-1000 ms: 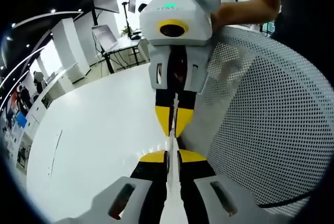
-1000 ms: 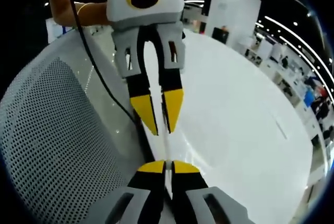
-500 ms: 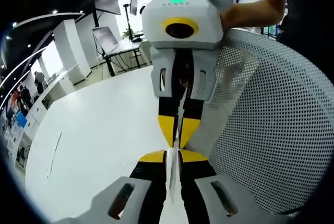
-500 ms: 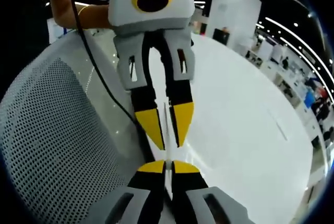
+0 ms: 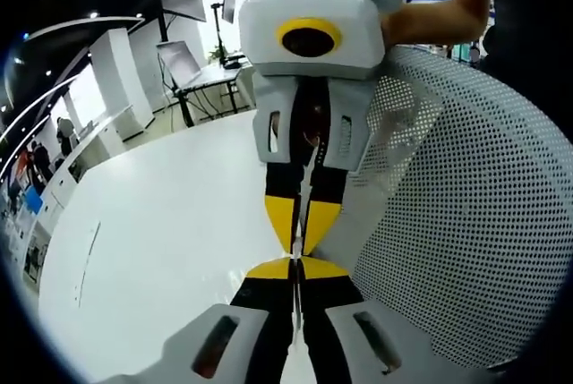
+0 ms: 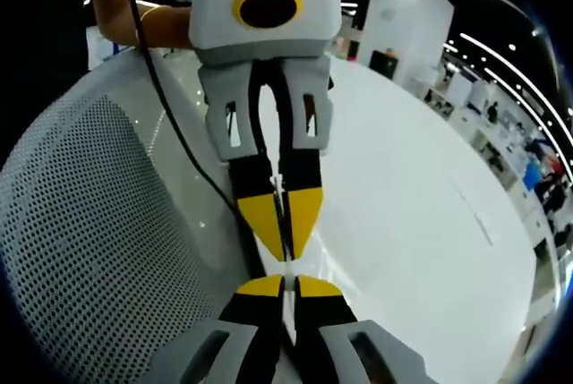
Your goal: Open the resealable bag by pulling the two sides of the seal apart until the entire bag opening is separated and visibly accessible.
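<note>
You had the thin, limp resealable bag [image 5: 466, 223] above the white table [image 5: 161, 241], its seal edge pinched by the left gripper [image 5: 295, 268] and right gripper [image 6: 285, 284], both clenched tip to tip; the film looked slippery, so grip right at the seal lips.

Bright ceiling strips [image 6: 501, 44] are lighting both views evenly, glaring softly off the white table [image 5: 161, 223]. Fisheye distortion is bending everything toward the edges. The near jaws at the bottom are blurring slightly; shadows are staying faint.
</note>
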The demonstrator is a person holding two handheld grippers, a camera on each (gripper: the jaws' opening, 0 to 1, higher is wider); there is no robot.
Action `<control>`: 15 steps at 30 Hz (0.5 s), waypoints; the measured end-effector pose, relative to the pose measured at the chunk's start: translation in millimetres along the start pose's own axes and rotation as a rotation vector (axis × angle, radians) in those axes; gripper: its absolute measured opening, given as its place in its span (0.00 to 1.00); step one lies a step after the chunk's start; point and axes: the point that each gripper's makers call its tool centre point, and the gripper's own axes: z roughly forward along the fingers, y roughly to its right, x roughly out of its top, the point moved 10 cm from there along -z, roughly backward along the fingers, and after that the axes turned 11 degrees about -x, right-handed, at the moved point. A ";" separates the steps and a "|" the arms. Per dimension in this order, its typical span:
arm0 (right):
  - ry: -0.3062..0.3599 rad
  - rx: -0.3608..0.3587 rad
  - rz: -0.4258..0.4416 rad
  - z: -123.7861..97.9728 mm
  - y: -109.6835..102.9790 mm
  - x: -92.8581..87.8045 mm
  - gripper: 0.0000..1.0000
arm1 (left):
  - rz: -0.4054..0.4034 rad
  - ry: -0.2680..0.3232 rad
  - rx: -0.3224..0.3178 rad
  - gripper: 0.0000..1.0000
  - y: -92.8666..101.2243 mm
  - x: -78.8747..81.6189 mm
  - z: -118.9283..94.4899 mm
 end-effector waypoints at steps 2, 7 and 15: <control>0.006 -0.003 0.014 -0.1 0.3 0.1 0.00 | -0.021 0.007 0.014 0.00 -0.6 -0.1 -0.9; 0.011 0.005 0.017 0.0 -1.0 1.2 0.00 | -0.051 -0.008 0.003 0.00 1.5 1.4 -2.6; 0.023 0.003 0.050 -0.5 0.0 1.1 0.00 | -0.046 -0.008 0.019 0.00 2.9 1.5 -5.7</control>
